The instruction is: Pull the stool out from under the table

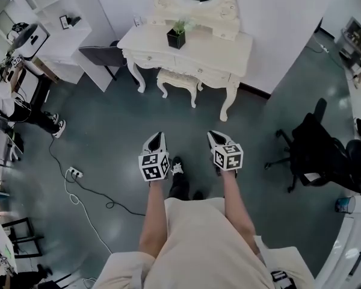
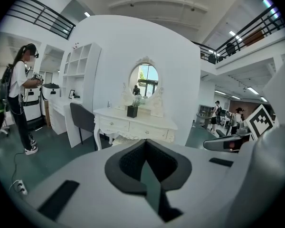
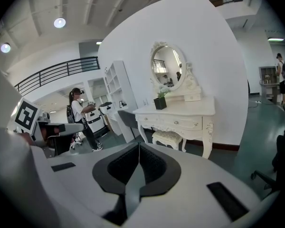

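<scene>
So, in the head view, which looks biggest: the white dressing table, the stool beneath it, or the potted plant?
Largest: dressing table.
Then the stool.
Smallest: potted plant.
All stand together, so nearness hardly matters.

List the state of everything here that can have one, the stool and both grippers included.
stool: tucked under the table, not yet pulled out.
left gripper: shut, empty, short of the stool.
right gripper: shut, empty, short of the stool.
table drawers: closed.
potted plant: upright on the table.

Open lab hall: mezzanine railing point(image 3: 61, 69), office chair point(image 1: 316, 152), staged dressing table point(image 1: 186, 50).
</scene>
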The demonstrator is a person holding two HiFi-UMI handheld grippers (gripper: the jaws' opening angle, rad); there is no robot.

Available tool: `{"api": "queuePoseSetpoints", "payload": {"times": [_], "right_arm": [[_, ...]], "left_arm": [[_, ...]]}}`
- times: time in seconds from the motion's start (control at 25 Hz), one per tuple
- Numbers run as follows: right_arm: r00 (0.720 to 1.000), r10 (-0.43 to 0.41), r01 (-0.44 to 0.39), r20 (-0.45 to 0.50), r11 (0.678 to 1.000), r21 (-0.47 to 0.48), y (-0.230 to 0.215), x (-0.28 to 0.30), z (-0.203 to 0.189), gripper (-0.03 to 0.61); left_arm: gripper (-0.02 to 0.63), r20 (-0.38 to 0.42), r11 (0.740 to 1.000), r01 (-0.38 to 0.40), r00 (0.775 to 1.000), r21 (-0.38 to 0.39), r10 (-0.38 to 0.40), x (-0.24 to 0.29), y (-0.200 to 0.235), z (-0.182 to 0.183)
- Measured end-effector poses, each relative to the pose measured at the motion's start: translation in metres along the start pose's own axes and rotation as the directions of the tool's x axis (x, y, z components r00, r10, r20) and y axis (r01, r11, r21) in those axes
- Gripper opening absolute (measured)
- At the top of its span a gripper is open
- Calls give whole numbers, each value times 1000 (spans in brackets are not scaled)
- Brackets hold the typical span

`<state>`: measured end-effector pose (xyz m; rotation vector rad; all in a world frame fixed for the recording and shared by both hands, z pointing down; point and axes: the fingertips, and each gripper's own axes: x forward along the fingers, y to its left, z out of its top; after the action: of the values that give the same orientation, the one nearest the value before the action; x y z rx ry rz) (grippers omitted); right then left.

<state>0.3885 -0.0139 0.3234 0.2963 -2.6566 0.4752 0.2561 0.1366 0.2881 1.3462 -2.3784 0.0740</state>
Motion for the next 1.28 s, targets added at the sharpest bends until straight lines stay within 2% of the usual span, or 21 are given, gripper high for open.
{"api": "queuePoseSetpoints", "payload": {"times": [0.28,0.88,1.28], "right_arm": [[1000,8,-8,-19,1000,3,-12,48,31,44],[998,-59,60,-36,998,30,-50,155,92,44],[995,-76,80,-70,995,52,-49,235,113,44]], "left_arm": [[14,18,1000,-5,1000,-27,5,51,30,37],[14,20,997,64,998,-52,-63,178,87,96],[14,-7,993,89,996,-84,-90,241,148,107]]}}
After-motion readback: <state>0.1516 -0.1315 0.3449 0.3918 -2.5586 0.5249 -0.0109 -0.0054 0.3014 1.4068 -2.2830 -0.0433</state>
